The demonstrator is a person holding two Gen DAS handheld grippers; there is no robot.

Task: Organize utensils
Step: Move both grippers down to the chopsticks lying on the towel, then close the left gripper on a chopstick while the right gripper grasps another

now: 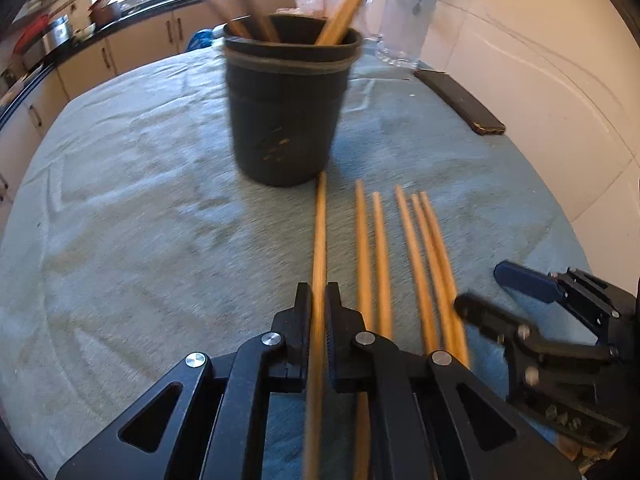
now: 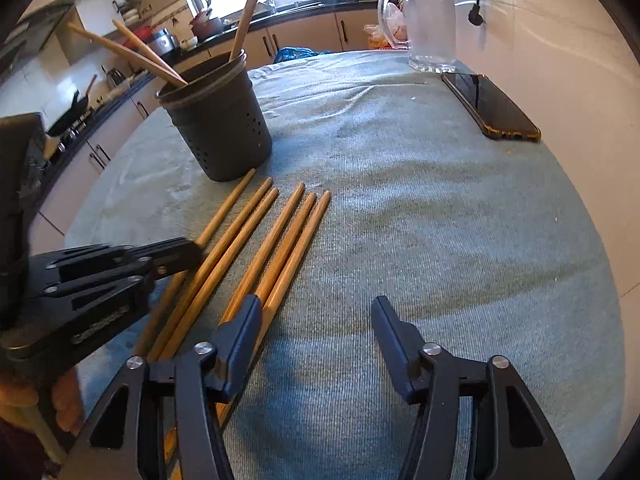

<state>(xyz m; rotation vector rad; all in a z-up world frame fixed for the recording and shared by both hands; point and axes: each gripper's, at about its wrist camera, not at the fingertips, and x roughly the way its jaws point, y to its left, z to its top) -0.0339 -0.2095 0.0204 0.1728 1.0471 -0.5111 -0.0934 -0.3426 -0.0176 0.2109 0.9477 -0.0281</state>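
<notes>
Six wooden chopsticks lie side by side on the grey cloth (image 2: pixel 400 184) over the table, their far tips pointing toward the dark holder (image 1: pixel 288 104); the left gripper (image 1: pixel 318 308) has its jaws closed on the leftmost chopstick (image 1: pixel 321 220), the stick running straight between the pads and on toward the foot of the holder, its tip stopping just short of it; the other five chopsticks (image 1: pixel 380 240) rest untouched to its right, two together and then three more in a tight bunch; the right gripper (image 2: pixel 316 320) stands with its jaws apart at the near end of that bunch, its left finger (image 2: pixel 240 332) sitting over the outermost sticks (image 2: pixel 296 248) and its right finger over bare cloth, nothing pinched between them; the two grippers are just beside each other, both tilted down at the table; the holder stands upright toward the far part of the cloth, perforated near its base, with several chopsticks (image 2: pixel 132 54) already leaning out of its mouth; farther back a clear glass mug (image 2: pixel 428 24) sits near the wall, and a dark phone (image 2: pixel 492 108) lies flat on the cloth to the right, well apart from the sticks; part of a hand (image 2: pixel 68 404) shows below the left gripper.
</notes>
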